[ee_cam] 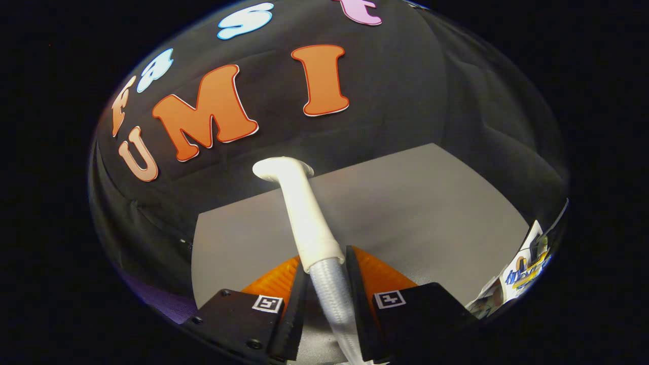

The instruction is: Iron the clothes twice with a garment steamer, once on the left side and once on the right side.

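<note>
My gripper [327, 264] is shut on the white garment steamer [304, 213]. Both fingers press on it where its smooth handle meets the ribbed hose [334, 299]. The wand rises ahead of the fingers, tilted a little left, and ends in a flat nozzle head [282, 169] held in the air above the grey table [431, 213], in front of the black booth wall. A white garment with a blue and yellow print [522, 274] lies at the table's right edge, well to the right of the fingers, and I see just a small part of it.
The grey tabletop spreads beyond and to the right of the fingers, its far edge meeting the black cloth wall [405, 91]. A patch of purple cloth [162, 301] shows low on the left, off the table's edge.
</note>
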`<state>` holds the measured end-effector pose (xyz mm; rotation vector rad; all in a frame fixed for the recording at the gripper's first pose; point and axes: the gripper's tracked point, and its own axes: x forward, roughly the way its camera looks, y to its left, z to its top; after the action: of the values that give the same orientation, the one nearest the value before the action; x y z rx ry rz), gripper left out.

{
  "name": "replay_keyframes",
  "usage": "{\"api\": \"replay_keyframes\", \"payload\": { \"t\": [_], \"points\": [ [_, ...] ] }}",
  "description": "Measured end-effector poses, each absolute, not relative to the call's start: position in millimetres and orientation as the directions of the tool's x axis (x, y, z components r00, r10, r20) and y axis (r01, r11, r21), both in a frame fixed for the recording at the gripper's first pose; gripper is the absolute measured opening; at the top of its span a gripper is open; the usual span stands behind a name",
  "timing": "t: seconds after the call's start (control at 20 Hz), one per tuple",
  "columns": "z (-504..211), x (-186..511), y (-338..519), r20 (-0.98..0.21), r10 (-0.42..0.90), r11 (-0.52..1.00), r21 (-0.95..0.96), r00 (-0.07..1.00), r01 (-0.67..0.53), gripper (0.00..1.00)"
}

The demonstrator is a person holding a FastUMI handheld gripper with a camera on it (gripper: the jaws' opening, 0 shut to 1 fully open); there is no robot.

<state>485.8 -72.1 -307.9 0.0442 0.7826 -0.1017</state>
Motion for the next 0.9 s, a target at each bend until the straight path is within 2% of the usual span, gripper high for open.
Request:
{"api": "replay_keyframes", "payload": {
  "t": [0.15, 0.2, 0.25, 0.3, 0.35, 0.6, 0.9],
  "points": [
    [-290.6, 472.3, -62.8, -0.672, -0.08, 0.991, 0.025, 0.736, 0.131, 0.32],
    [-285.5, 472.2, -61.8, -0.643, -0.088, 0.99, 0.029, 0.761, 0.139, 0.32],
    [-273.9, 457.9, -58.1, -0.616, -0.091, 0.988, 0.04, 0.783, 0.146, 0.25],
    [-265.3, 447.1, -55.3, -0.596, -0.102, 0.985, 0.048, 0.796, 0.163, 0.26],
    [-263.1, 437.0, -53.2, -0.586, -0.119, 0.982, 0.05, 0.802, 0.183, 0.2],
    [-214.1, 361.2, -32.2, -0.476, -0.182, 0.976, 0.02, 0.86, 0.217, 0.19],
    [-136.9, 247.3, 37.9, -0.291, -0.222, 0.972, 0.012, 0.931, 0.235, 0.19]
  ]
}}
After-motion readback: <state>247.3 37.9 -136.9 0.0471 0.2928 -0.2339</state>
